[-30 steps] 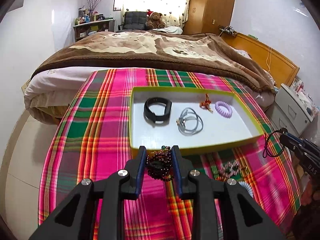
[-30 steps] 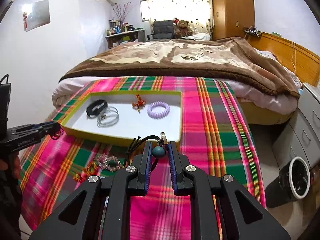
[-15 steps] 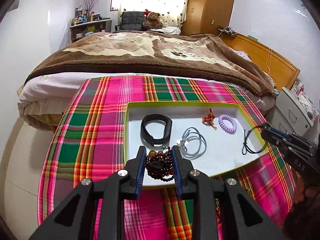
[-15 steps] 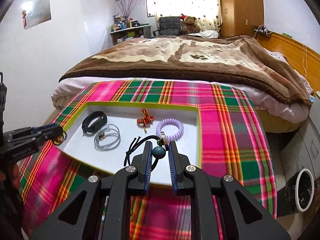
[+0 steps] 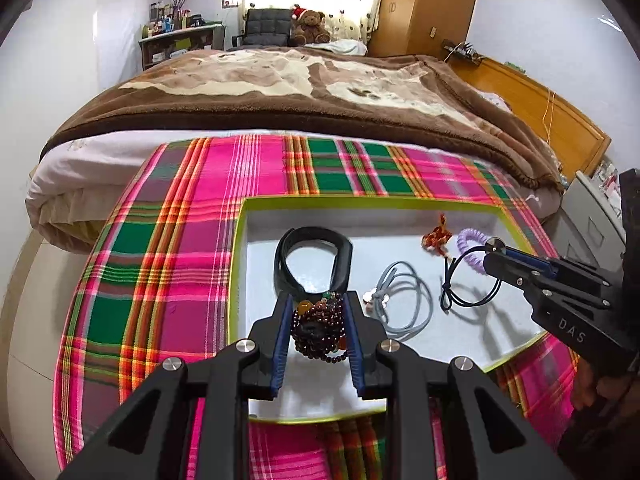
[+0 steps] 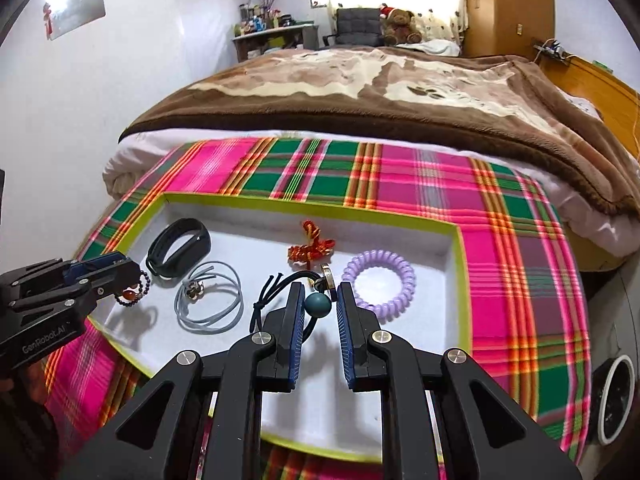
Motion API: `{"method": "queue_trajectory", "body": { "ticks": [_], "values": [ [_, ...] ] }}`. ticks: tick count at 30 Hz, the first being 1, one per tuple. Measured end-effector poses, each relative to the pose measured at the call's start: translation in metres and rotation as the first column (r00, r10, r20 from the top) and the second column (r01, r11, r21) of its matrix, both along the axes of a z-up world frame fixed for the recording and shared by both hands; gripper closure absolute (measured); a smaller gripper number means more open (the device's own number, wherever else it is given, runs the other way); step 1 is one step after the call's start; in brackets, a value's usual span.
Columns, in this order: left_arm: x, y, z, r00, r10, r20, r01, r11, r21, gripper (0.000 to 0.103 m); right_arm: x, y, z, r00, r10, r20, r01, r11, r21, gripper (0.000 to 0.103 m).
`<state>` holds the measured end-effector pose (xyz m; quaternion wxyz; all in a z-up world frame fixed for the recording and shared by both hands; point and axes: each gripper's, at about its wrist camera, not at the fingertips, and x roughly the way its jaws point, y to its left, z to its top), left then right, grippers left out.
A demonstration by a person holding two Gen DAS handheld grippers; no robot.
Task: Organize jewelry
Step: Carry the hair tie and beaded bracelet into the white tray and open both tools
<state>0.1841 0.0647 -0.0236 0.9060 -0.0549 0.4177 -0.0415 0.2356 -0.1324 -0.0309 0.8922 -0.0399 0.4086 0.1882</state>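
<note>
A shallow white tray with a lime-green rim [image 5: 238, 264] [image 6: 460, 248] lies on a plaid cloth. In it are a black band [image 5: 312, 260] [image 6: 178, 246], a grey cord bracelet [image 5: 404, 304] [image 6: 210, 300], a red knot charm [image 5: 436, 236] [image 6: 310, 246] and a purple coil bracelet [image 5: 468, 240] [image 6: 378, 280]. My left gripper [image 5: 318, 330] [image 6: 136, 280] is shut on a dark beaded bracelet [image 5: 320, 328] above the tray's near left part. My right gripper [image 6: 319, 306] [image 5: 490, 250] is shut on a black cord necklace with a teal bead [image 6: 318, 305] [image 5: 460, 280], above the tray by the purple coil.
The plaid cloth [image 5: 184, 240] covers a small table against a bed with a brown blanket [image 5: 300, 88]. A white bin [image 6: 612, 396] stands on the floor at the right. A grey drawer unit [image 5: 592, 216] is at the far right.
Both grippers have moved forward from over the cloth to over the tray, each still holding its piece. The necklace now hangs lower over the tray floor.
</note>
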Motion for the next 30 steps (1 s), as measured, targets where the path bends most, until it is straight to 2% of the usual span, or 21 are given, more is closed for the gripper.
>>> {"method": "queue_trajectory", "body": {
  "ticks": [15, 30],
  "values": [
    [0.006, -0.004, -0.014, 0.999, -0.004, -0.045, 0.005, 1.0, 0.005, 0.076, 0.01, 0.008, -0.017, 0.999, 0.021, -0.042, -0.024, 0.998, -0.06, 0.086],
    [0.007, -0.004, -0.015, 0.998, 0.001, -0.055, -0.001, 1.0, 0.007, 0.07, 0.009, 0.012, -0.019, 1.0, 0.014, -0.022, -0.016, 0.996, -0.09, 0.085]
  ]
}}
